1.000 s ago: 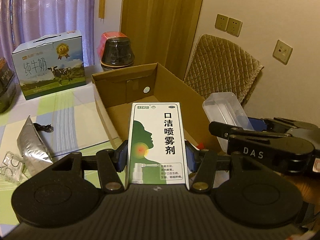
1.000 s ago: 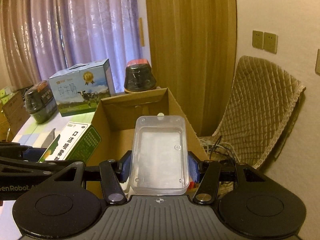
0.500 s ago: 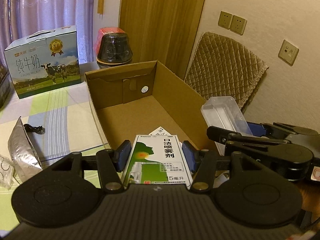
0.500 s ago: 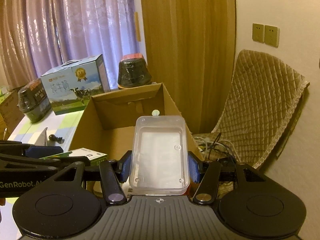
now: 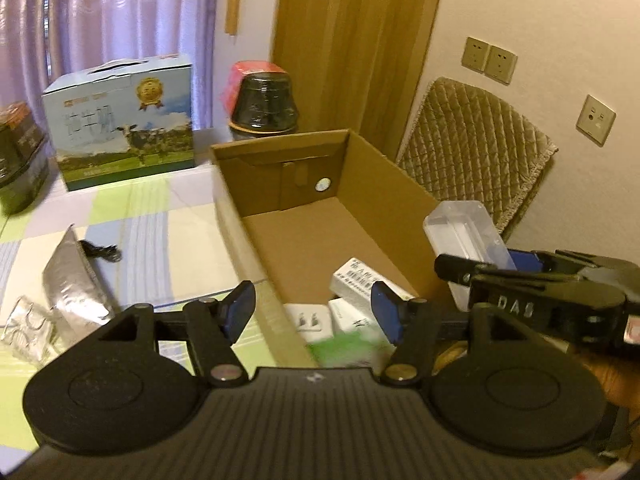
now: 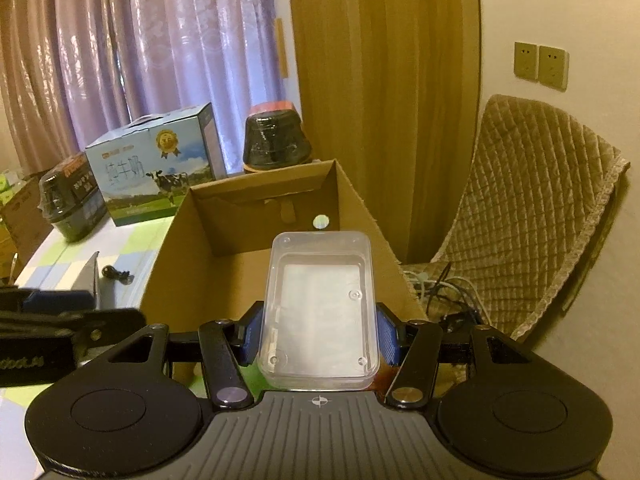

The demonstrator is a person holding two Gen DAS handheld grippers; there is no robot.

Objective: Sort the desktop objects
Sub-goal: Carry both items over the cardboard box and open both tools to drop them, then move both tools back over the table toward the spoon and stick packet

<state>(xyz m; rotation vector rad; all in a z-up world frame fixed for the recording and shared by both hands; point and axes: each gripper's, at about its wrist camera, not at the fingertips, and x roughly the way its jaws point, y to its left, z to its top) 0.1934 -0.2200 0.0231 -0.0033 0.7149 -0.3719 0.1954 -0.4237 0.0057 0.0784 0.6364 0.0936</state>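
The left gripper point(image 5: 313, 312) is spread wide with nothing between its blue pads point(image 5: 239, 311); it hangs at lower centre of its frame, over the near end of the cardboard box point(image 5: 384, 196). Just below the gap a blurred green-and-white carton point(image 5: 346, 350) is seen inside the box beside two white packets point(image 5: 362, 280) — a placement that suits a release made low, so the carton drops among items already sorted. The blur leaves it unclear whether the carton has come to rest.

The right gripper point(image 6: 319, 338) is closed on a clear plastic case point(image 6: 319, 312), which is clamped by its long sides and held flat, open face up, at centre of the right-wrist frame. It is poised above the near right wall of the box, presumably kept ready for its own drop. In the left view the same case point(image 5: 464, 236) shows at right, beyond the box's right wall.

Further out, at lower left of the left frame, a silver foil pouch point(image 5: 70, 276), a crinkled clear wrapper point(image 5: 24, 324) and a small black cord point(image 5: 100, 250) are left on the checked tablecloth point(image 5: 168, 240), seemingly unsorted. A milk carton box point(image 5: 120, 120) stands at upper left.
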